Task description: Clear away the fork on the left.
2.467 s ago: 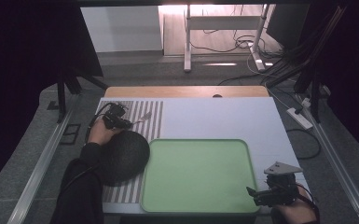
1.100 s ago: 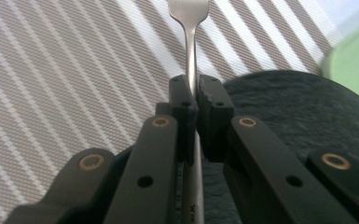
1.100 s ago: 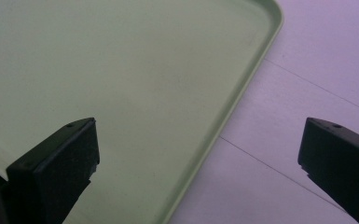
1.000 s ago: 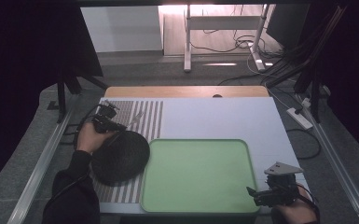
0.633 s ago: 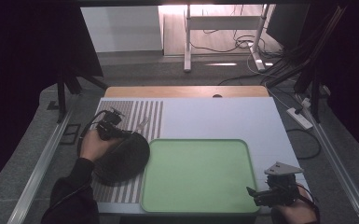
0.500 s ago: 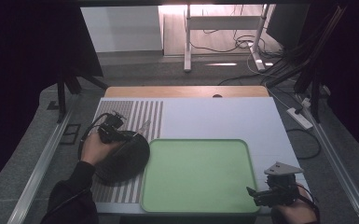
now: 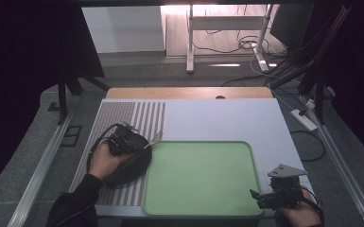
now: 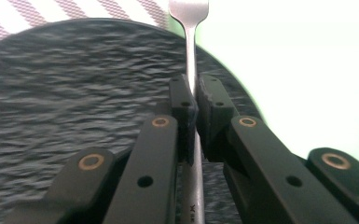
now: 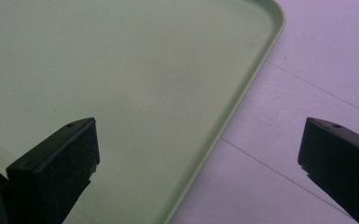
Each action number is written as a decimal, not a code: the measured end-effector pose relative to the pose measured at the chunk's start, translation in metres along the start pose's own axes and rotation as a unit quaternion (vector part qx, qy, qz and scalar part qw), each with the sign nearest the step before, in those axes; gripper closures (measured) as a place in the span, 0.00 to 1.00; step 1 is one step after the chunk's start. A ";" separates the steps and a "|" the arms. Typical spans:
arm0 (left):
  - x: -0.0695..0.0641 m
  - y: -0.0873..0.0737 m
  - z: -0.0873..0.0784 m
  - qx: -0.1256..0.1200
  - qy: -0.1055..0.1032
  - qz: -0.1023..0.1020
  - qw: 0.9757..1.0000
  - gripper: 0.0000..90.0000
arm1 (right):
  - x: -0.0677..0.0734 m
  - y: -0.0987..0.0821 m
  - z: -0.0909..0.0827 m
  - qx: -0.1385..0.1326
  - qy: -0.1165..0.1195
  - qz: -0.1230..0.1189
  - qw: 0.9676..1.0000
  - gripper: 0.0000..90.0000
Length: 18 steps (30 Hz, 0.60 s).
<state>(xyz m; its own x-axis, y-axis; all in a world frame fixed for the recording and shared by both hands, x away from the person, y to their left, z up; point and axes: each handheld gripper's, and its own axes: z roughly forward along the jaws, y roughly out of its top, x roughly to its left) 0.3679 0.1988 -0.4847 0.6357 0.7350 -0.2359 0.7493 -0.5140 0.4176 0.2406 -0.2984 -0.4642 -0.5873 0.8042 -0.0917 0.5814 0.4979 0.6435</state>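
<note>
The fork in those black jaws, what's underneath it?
Under the fork lies a dark round plate, with the green tray past its rim. The left gripper covers the plate below the handle.

Green tray (image 7: 203, 198) — striped mat (image 7: 123, 116)

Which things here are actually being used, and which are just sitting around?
In use: fork, clamped in the left gripper; dark plate beneath it; green tray beside the plate.

Lying about: right gripper, open and idle; striped mat; power strip.

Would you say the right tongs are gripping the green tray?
No, the right tongs stand wide open above the green tray, touching nothing.
</note>
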 end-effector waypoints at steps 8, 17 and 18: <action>-0.028 0.002 0.011 0.011 -0.012 0.014 1.000 0.94 | 0.000 0.000 0.000 0.001 0.001 -0.001 1.000 0.00; -0.058 0.004 0.025 0.019 -0.018 0.026 0.999 0.94 | 0.000 0.000 0.000 0.002 0.001 -0.002 1.000 0.00; -0.062 0.004 0.027 0.021 -0.019 0.028 0.999 0.94 | 0.000 0.000 0.000 0.002 0.001 -0.003 1.000 0.00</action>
<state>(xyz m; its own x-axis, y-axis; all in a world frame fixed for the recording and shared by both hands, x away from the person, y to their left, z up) 0.3369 0.1393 -0.4916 0.6825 0.6882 -0.2464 0.7193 -0.5725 0.3935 0.2411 -0.2979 -0.4642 -0.5918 0.8007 -0.0927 0.5807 0.5033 0.6399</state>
